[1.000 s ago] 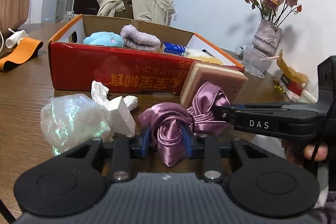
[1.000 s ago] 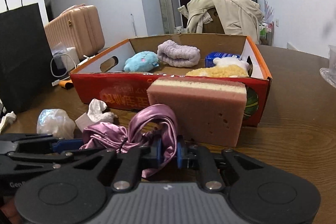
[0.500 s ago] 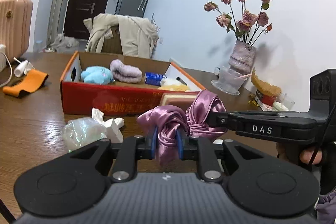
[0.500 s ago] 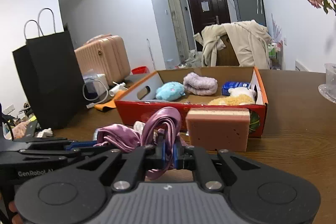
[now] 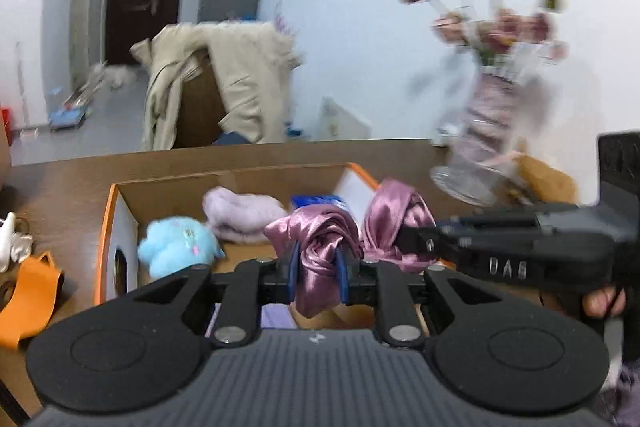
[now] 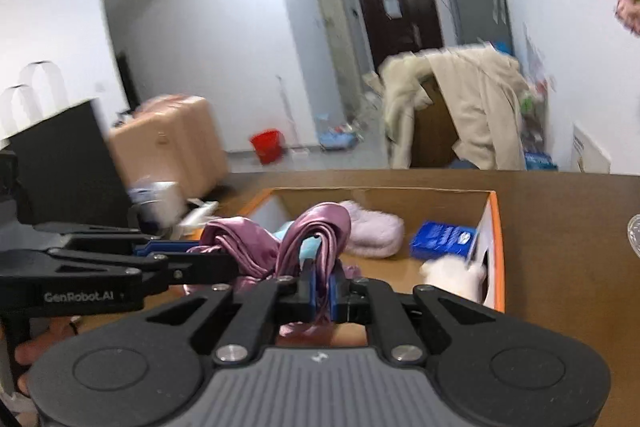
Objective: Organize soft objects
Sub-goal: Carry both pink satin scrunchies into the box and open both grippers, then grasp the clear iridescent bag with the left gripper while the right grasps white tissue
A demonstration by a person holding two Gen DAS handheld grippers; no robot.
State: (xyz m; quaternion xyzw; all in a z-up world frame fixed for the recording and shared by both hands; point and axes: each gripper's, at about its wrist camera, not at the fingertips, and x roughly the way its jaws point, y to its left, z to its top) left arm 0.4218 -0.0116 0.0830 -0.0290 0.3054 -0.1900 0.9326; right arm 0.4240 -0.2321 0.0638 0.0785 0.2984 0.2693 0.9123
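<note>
A mauve satin cloth (image 5: 324, 239) hangs in the air over the open cardboard box (image 5: 110, 223). My left gripper (image 5: 318, 277) is shut on one bunched end of it. The right gripper (image 6: 322, 287) is shut on the other end, the satin cloth (image 6: 316, 231) looping up above its blue pads. In the left wrist view the right gripper's black arm comes in from the right and pinches the far loop. Inside the box lie a light blue plush (image 5: 176, 247), a lilac fluffy roll (image 5: 240, 213) and a blue packet (image 6: 442, 239).
A vase of dried roses (image 5: 486, 123) stands on the wooden table to the right of the box. An orange strap (image 5: 28, 291) lies at the left. A black paper bag (image 6: 60, 163) and a pink suitcase (image 6: 176, 143) stand left of the table; a coat-draped chair (image 6: 460, 111) is behind it.
Both grippers rose from the tabletop with the satin cloth and carried it forward over the box. The sponge and the plastic wrap have dropped out of view below.
</note>
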